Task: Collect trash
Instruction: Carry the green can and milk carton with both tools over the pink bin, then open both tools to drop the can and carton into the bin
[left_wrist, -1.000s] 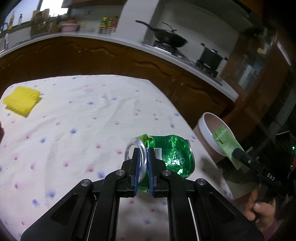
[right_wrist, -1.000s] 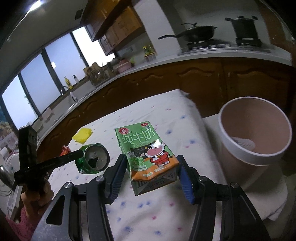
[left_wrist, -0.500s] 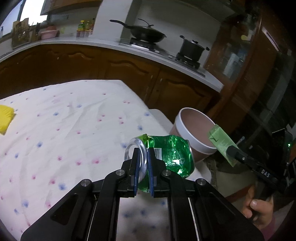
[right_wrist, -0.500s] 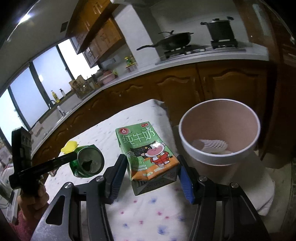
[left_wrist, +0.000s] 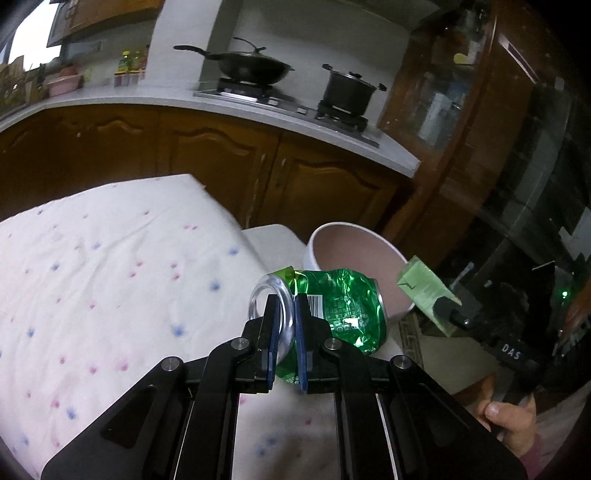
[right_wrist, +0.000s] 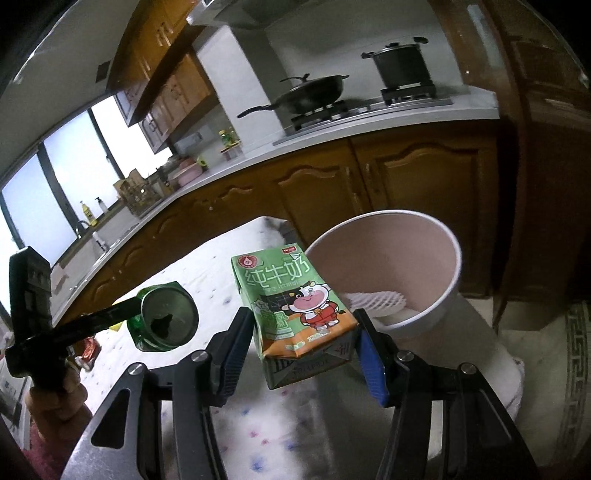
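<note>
Wooden cabinets (right_wrist: 369, 177) under a pale counter (left_wrist: 221, 101) — bright windows (right_wrist: 48, 192) at left.

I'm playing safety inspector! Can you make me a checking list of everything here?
Surface: white tablecloth with pink and blue dots.
Job's things: crushed green can and green milk carton, both held in the air; pink bin beside the table holds white foam netting.
Clutter: something small and red on the cloth, too blurred to name.
Grippers: left gripper pinches the can's rim; right gripper clamps the carton.
Cables: nothing seen.
Surroundings: wok and pot on the stove, brown cabinets.
</note>
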